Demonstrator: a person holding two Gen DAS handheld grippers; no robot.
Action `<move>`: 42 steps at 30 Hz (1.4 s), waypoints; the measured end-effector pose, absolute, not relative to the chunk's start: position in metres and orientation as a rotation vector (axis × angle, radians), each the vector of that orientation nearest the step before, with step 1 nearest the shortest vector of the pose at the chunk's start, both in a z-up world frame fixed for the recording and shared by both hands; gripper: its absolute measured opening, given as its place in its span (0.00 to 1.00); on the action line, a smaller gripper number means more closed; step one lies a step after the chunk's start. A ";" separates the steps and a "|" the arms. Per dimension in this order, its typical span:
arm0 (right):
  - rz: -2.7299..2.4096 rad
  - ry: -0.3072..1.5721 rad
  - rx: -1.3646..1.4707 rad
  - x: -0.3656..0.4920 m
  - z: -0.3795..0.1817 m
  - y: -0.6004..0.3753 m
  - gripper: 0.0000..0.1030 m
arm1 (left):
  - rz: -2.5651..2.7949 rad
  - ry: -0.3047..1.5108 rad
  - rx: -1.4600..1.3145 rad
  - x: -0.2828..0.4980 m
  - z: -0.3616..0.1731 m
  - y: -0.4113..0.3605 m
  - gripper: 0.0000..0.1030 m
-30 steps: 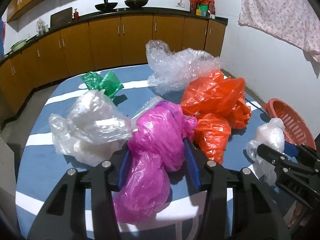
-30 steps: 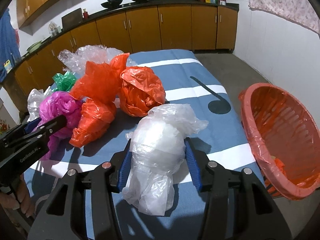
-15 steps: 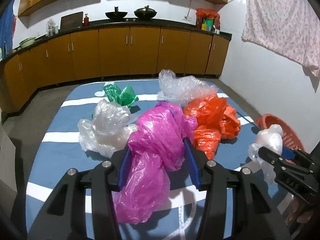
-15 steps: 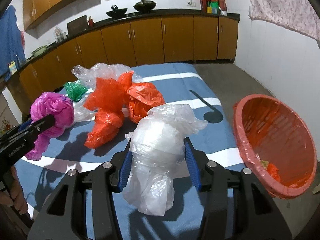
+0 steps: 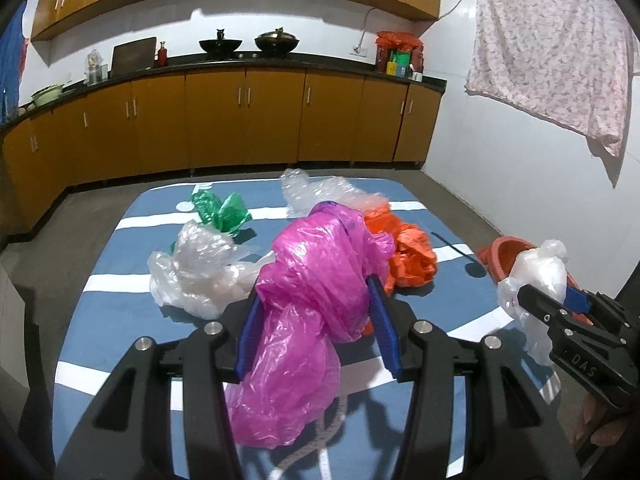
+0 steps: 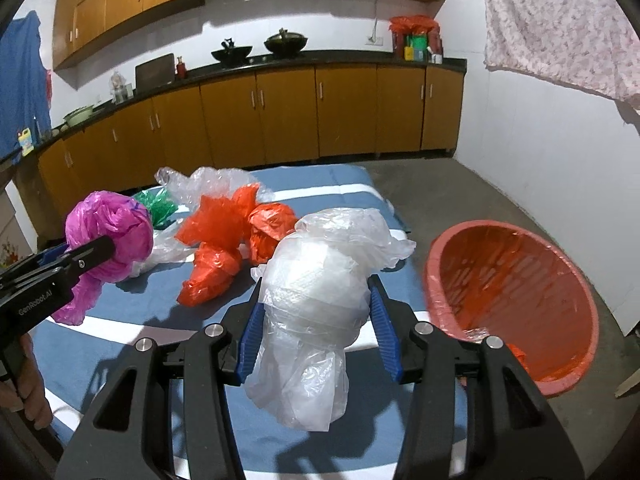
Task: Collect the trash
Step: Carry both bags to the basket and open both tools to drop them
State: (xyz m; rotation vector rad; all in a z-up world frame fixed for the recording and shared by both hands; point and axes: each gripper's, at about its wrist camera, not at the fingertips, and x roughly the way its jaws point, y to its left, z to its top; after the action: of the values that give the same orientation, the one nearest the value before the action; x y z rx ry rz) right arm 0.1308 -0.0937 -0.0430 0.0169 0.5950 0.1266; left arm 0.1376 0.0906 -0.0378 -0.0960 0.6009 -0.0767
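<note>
Even, fairly bright indoor light is cast from overhead; soft shadows are thrown beneath the bags (image 6: 224, 256). Straight lines are bowed and corners darkened by fisheye distortion.

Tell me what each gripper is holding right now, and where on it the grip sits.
The left gripper pinches the pink plastic bag around its bunched middle. The right gripper clamps the clear plastic bag across its middle, loose end hanging below.

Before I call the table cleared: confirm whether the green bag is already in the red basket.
No: the green bag lies on the table, far from the red basket.
</note>
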 end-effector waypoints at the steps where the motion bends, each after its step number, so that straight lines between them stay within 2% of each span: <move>1: 0.121 0.590 0.018 0.129 -0.042 -0.096 0.48 | -0.082 0.599 -0.095 0.138 -0.037 0.090 0.47; 21: -0.131 0.527 0.075 0.112 -0.034 -0.197 0.48 | -0.278 0.564 -0.025 0.156 -0.017 -0.021 0.47; 42: -0.269 0.518 0.174 0.129 -0.041 -0.283 0.48 | -0.511 0.600 0.017 0.201 -0.035 -0.143 0.47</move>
State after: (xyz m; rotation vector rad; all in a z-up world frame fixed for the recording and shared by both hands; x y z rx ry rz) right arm 0.1294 -0.2830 -0.0408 0.1736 0.5182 -0.2695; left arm 0.2014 -0.1427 -0.0350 0.0166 0.5996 -0.5106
